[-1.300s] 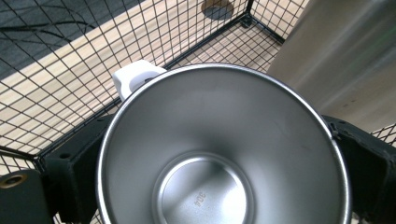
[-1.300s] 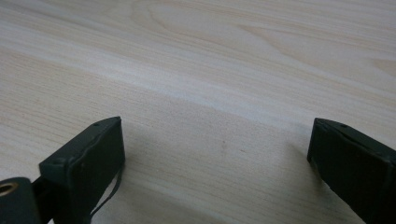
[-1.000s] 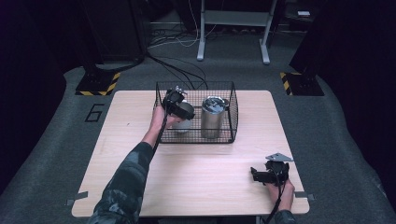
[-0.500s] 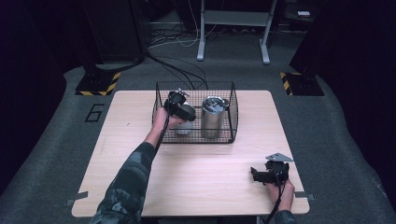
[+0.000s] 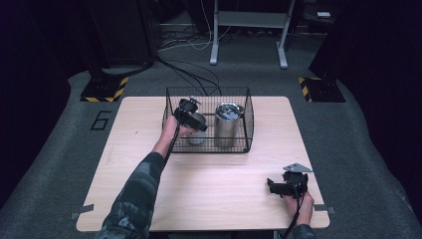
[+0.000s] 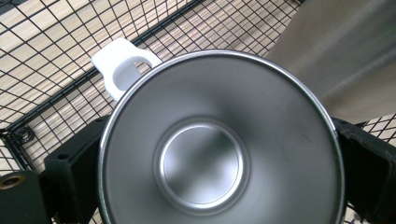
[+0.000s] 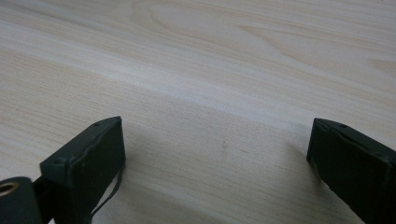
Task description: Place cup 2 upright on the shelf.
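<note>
- Holding: left gripper (image 5: 191, 121), jaws closed against the sides of a steel cup (image 6: 219, 149) with a white handle (image 6: 122, 65), inside the wire basket (image 5: 171, 102).
- Adjacent: tall steel canister (image 5: 228, 124), same basket, just beside the cup.
- Resting: right gripper (image 5: 278, 187), jaws spread wide and empty, on the wooden table (image 5: 219, 184) near its front right corner.

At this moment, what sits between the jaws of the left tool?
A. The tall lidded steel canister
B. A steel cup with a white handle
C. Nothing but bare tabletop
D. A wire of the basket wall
B: in the left gripper view the steel cup sits between the left tool's jaws, inside the wire basket, its white handle showing.
</note>
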The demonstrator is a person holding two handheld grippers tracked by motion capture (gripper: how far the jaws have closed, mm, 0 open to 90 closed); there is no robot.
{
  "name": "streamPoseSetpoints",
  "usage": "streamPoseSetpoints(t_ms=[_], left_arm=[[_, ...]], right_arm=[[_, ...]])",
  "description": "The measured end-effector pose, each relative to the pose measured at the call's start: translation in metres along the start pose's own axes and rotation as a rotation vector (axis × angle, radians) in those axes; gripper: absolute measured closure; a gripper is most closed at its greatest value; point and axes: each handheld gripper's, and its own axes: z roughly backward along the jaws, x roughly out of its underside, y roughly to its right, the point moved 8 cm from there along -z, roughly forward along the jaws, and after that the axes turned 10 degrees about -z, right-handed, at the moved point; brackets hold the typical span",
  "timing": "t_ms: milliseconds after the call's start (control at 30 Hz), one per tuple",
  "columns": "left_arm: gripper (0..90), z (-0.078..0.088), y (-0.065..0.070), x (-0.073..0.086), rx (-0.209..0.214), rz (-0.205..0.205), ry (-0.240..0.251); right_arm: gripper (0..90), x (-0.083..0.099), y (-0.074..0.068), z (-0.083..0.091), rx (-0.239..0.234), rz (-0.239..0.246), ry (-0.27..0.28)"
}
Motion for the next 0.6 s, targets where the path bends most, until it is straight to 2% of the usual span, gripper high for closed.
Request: streamPoseSetpoints(t_ms=[200,300,367,500,600], left_arm=[[5.5,0.001,0.001,0.001,-0.025,0.027,0.004],[5.3,0.002,0.001,0.002,-0.022,0.033,0.006],[3.2,0.004,0.000,0.001,-0.022,0.054,0.017],[1.4,0.011,0.000,-0.002,-0.034,0.056,0.041],[0.6,0.017,0.001,-0.004,-0.023,0.045,0.051]], right_arm=[[3.8,0.000,0.000,0.000,0.000,0.000,0.002],[3.8,0.000,0.000,0.000,-0.001,-0.001,0.001],[3.8,0.000,0.000,0.000,0.000,0.000,-0.001],[3.8,0.000,0.000,0.000,0.000,0.000,-0.001],[3.8,0.000,0.000,0.000,-0.001,-0.001,0.001]])
